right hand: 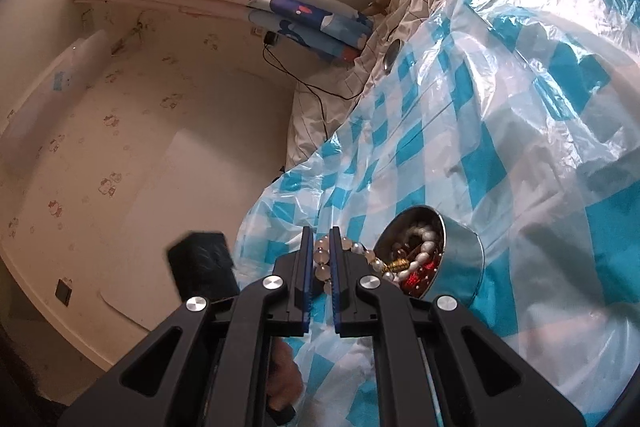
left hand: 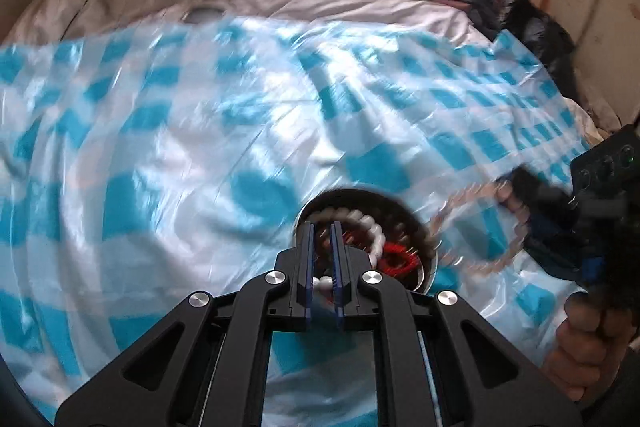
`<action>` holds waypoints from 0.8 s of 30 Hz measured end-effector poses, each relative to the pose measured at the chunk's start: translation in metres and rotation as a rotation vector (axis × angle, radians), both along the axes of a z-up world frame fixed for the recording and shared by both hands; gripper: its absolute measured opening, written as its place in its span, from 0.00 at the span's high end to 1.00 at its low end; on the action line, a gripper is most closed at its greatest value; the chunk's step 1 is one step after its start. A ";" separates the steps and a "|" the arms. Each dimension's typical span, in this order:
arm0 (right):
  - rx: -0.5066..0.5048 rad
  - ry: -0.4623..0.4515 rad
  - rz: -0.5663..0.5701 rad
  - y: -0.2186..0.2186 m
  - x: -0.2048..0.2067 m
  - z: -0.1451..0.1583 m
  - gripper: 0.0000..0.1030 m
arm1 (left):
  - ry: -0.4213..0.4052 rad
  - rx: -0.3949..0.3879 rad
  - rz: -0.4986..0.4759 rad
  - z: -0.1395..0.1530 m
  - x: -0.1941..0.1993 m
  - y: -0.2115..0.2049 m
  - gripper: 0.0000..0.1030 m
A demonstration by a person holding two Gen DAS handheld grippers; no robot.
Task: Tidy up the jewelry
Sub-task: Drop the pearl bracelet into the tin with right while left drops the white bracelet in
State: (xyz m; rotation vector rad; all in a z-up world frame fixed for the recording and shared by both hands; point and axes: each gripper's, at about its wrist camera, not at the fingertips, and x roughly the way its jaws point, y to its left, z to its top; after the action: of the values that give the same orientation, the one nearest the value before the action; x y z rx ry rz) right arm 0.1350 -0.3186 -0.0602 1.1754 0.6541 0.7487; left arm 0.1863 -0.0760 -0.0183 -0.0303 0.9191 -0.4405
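Blue-and-white checked plastic sheeting (right hand: 500, 131) covers the bed. Right gripper (right hand: 321, 269) fingers are clamped on a pale pink bead bracelet (right hand: 322, 269), at nine o'clock of the round metal tin (right hand: 460, 247). Left gripper (left hand: 321, 261) pinches a white pearl strand (left hand: 370, 223) inside it. Recommend lifting the bracelet over the rim before release.

Right tongs (right hand: 321, 247) grip a pink bead bracelet (right hand: 325, 269) beside the jewelry tin (right hand: 460, 251).
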 end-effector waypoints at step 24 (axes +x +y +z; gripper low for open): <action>-0.803 0.144 -0.128 0.042 -0.038 0.034 0.10 | -0.112 0.144 0.173 0.013 -0.086 0.043 0.12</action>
State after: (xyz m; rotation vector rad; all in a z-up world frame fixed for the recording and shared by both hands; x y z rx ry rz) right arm 0.0968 -0.2762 -0.0265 0.5208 0.8797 0.2365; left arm 0.1006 -0.0328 -0.0055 0.0453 0.8286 -0.2131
